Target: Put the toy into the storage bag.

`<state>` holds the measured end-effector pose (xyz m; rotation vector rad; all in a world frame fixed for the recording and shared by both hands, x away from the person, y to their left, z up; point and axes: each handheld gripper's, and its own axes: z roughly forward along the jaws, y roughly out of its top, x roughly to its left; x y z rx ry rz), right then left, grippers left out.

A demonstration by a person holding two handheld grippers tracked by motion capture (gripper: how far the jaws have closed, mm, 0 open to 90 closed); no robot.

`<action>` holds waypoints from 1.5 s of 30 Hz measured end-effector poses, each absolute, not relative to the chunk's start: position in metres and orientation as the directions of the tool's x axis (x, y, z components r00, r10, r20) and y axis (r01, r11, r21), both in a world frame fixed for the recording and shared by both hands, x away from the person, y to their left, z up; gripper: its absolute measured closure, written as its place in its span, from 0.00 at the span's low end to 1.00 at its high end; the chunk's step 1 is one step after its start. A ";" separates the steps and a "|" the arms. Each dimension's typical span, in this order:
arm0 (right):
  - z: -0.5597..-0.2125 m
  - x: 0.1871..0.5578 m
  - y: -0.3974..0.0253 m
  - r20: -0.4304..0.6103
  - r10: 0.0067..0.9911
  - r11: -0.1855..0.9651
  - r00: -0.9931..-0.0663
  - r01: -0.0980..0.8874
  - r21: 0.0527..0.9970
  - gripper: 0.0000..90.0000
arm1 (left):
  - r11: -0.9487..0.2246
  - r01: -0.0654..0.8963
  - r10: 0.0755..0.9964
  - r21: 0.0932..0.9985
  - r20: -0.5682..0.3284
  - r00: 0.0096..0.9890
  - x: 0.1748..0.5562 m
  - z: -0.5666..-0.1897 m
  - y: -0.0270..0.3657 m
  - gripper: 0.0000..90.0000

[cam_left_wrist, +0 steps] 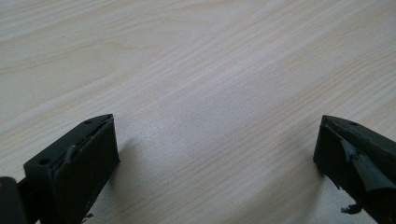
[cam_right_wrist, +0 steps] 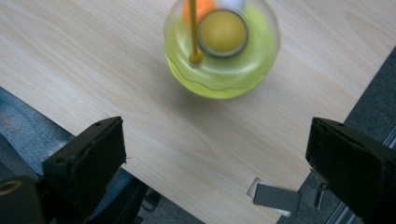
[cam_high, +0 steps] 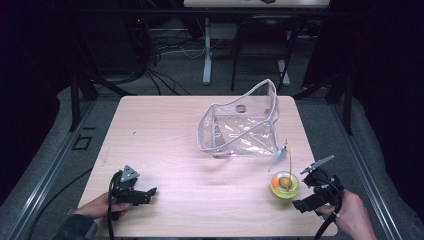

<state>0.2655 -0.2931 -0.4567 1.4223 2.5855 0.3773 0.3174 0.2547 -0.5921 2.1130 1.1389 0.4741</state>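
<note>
1. Right gripper (cam_high: 306,189) stands with jaws wide, just beside the round yellow-green translucent toy with a thin upright stick (cam_high: 285,184) (likely light, smooth, tippy); grip its rim.
2. Left gripper (cam_high: 136,192): jaws wide, empty, over the pale wooden table (cam_high: 165,130).
3. Clear plastic bag (cam_high: 240,125) lies beyond.

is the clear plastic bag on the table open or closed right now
Open. In the high view the clear bag stands with its mouth gaping, rim spread wide, and the table shows through it. Nothing visibly inside.
</note>
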 end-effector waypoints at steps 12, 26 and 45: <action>-0.445 0.287 -0.272 -0.036 0.806 0.564 -0.590 0.749 0.348 0.00 | -0.385 0.587 0.835 0.712 -0.002 0.551 0.317 -0.592 0.255 0.00; -0.442 0.301 -0.259 -0.103 0.771 0.622 -0.629 0.706 0.340 0.52 | -0.385 0.587 0.835 0.713 -0.002 0.550 0.317 -0.592 0.255 0.00; -0.426 0.308 -0.253 -0.115 0.739 0.665 -0.664 0.691 0.282 0.97 | -0.385 0.587 0.835 0.712 -0.002 0.551 0.317 -0.592 0.255 0.00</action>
